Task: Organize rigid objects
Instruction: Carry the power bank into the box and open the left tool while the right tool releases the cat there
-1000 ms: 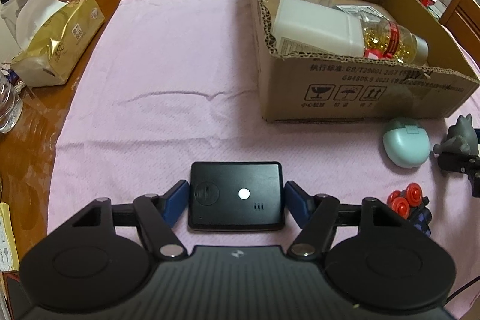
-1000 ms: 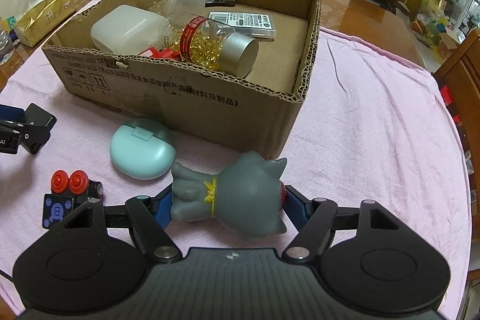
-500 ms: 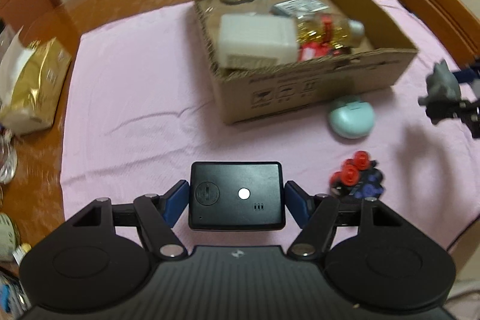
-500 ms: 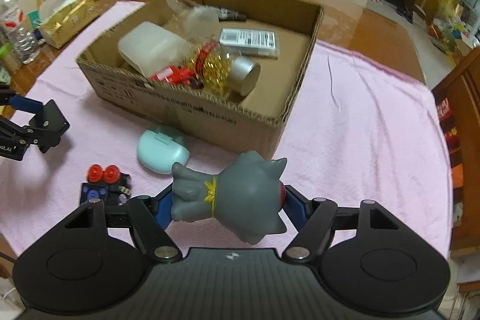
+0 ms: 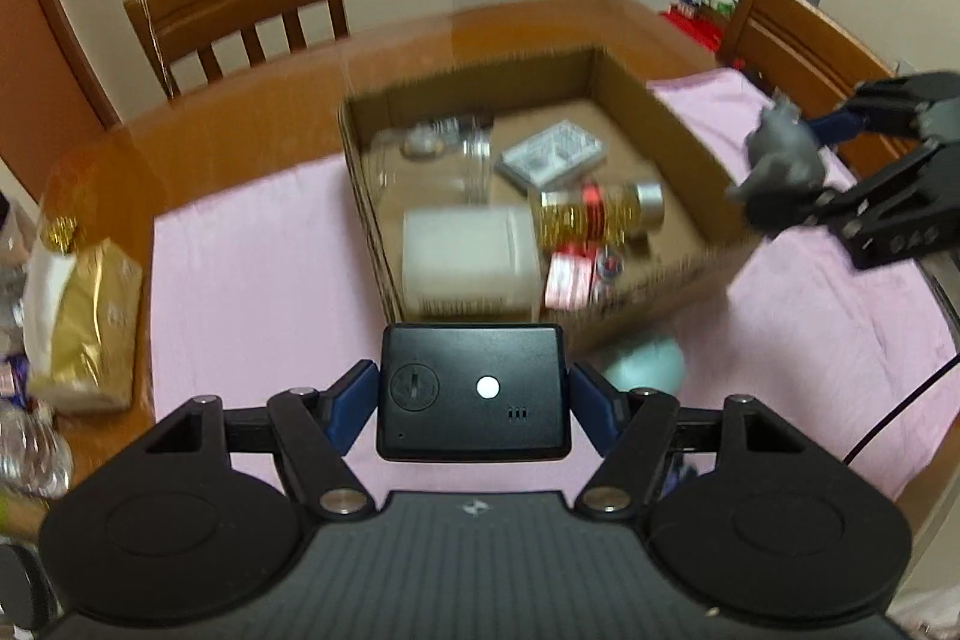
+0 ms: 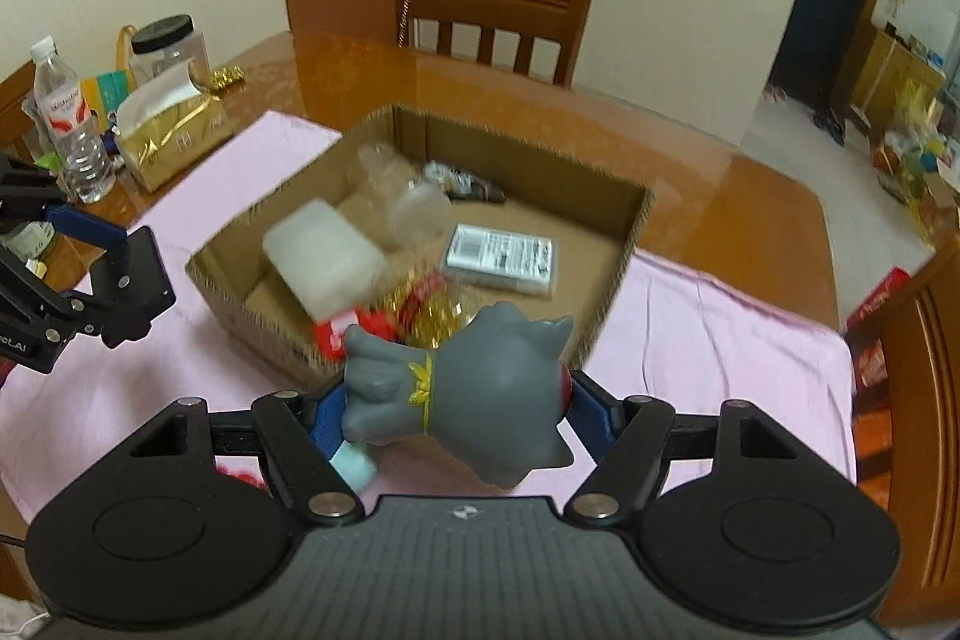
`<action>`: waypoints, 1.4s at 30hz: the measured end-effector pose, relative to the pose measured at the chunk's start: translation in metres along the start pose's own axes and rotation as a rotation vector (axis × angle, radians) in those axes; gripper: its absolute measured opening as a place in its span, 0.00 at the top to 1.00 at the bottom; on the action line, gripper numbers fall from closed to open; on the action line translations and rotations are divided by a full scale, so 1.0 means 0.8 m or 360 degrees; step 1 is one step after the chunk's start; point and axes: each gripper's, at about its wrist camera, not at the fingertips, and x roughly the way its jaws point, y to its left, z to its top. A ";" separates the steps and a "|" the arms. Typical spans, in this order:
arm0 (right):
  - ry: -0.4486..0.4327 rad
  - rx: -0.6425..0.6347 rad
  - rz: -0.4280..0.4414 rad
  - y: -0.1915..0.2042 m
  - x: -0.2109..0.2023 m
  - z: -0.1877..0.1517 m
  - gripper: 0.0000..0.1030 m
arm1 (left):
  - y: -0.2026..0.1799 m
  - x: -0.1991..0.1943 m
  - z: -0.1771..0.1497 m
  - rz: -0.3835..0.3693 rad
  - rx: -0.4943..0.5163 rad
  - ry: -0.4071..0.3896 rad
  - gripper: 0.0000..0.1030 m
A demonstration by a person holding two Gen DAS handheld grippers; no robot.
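Cardboard box (image 5: 672,130), open-topped, sits on a pink cloth (image 5: 252,244) and already contains bottles and packets. Left gripper (image 5: 471,391) is clamped on a black rectangular device (image 5: 471,391), held in the air short of the box's near wall. Right gripper (image 6: 450,400) clutches a grey cat figure (image 6: 468,388) (rubbery-looking) near the box's corner. Judged step: carrying both to the box. Next, each must clear the rim, lower inside, then release.
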 end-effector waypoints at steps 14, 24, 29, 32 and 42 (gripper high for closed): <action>-0.0038 0.0037 0.0029 -0.017 0.043 0.010 0.00 | -0.014 0.020 0.086 0.0043 0.0039 -0.0132 0.33; -0.0039 0.0155 -0.0022 -0.012 0.011 -0.013 0.00 | -0.051 0.060 0.133 -0.0061 0.0128 -0.0140 0.33; -0.0067 0.0255 -0.0057 -0.007 -0.009 -0.023 0.00 | -0.076 0.081 0.155 -0.0109 0.0194 -0.0138 0.33; -0.0091 0.0321 -0.0062 -0.008 -0.019 -0.028 0.00 | -0.089 0.102 0.164 -0.0124 0.0217 -0.0105 0.33; -0.0100 0.0453 -0.0162 -0.013 -0.038 -0.051 0.00 | -0.118 0.150 0.177 -0.0124 0.0237 -0.0063 0.29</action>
